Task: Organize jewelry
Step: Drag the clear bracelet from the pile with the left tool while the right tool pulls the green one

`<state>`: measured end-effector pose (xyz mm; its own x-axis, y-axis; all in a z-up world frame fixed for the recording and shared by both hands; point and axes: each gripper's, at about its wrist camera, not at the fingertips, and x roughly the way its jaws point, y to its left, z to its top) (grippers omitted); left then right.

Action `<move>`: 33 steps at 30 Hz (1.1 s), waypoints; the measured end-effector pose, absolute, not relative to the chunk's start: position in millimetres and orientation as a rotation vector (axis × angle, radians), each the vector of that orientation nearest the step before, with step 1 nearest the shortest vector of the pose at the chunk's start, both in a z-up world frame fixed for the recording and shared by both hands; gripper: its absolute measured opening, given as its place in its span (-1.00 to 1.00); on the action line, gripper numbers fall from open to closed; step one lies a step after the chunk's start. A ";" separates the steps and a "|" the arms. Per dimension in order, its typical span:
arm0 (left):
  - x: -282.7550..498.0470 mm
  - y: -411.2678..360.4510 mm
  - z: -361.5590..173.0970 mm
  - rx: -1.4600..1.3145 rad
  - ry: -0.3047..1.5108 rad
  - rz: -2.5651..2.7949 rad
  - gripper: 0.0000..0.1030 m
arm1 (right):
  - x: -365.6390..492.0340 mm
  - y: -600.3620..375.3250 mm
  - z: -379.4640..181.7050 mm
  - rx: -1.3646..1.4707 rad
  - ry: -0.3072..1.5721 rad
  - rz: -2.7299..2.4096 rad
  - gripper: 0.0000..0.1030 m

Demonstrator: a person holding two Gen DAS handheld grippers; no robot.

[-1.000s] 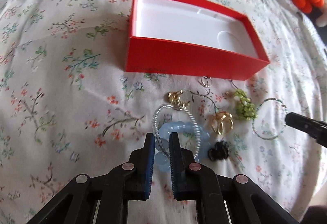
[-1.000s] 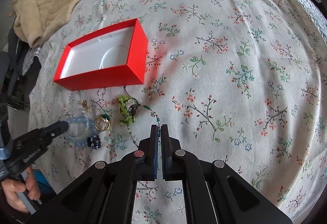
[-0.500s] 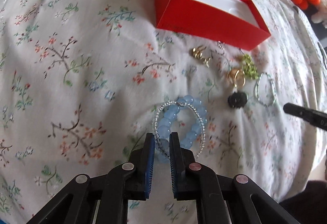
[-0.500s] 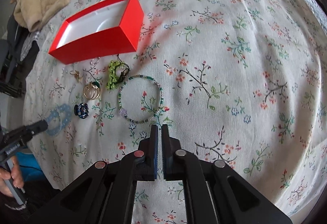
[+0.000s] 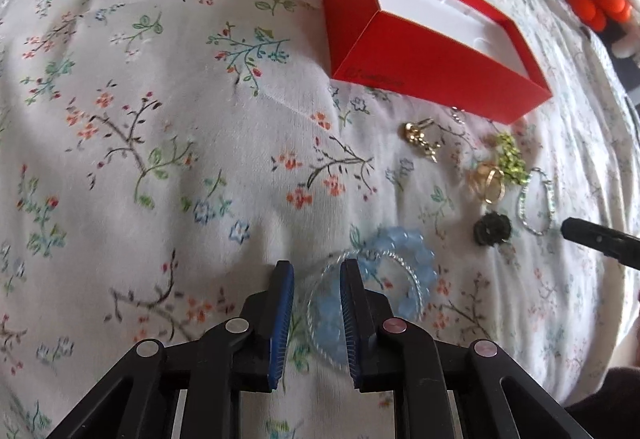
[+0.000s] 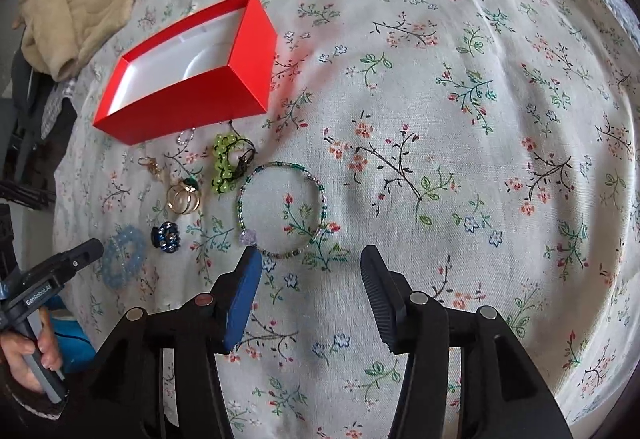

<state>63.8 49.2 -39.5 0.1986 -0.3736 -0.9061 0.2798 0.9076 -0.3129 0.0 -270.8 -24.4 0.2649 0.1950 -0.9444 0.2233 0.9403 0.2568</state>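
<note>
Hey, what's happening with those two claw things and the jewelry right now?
Left gripper opening over blue bead bracelet. Right gripper opening, empty, near green bead bangle. Red box empty, path clear.

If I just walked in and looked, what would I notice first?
First the bright red box, open and white inside, sitting on the flowery cloth. Just in front of it lies a little scatter of jewelry: a lime green beaded piece, gold rings, a thin beaded bangle and a chunky pale blue bracelet. The left gripper is opening right over the blue one.
</note>
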 end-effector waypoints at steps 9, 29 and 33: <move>65.8 37.8 -35.8 -0.055 1.272 -0.463 -1.00 | 16.7 -261.0 -35.0 0.316 1.319 -0.053 -0.51; 62.0 39.3 -47.0 0.066 1.318 -0.472 -0.88 | 17.9 -261.7 -31.4 0.300 1.304 -0.059 -0.88; 59.6 35.0 -51.0 0.111 1.308 -0.475 -0.86 | 16.9 -261.8 -31.7 0.300 1.308 -0.055 -0.49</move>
<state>59.6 35.0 -51.0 0.1787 -0.2739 -0.9450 0.3967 0.8990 -0.1856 16.9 -261.8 -31.7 0.2639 0.1285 -0.9559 0.2082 0.9601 0.1866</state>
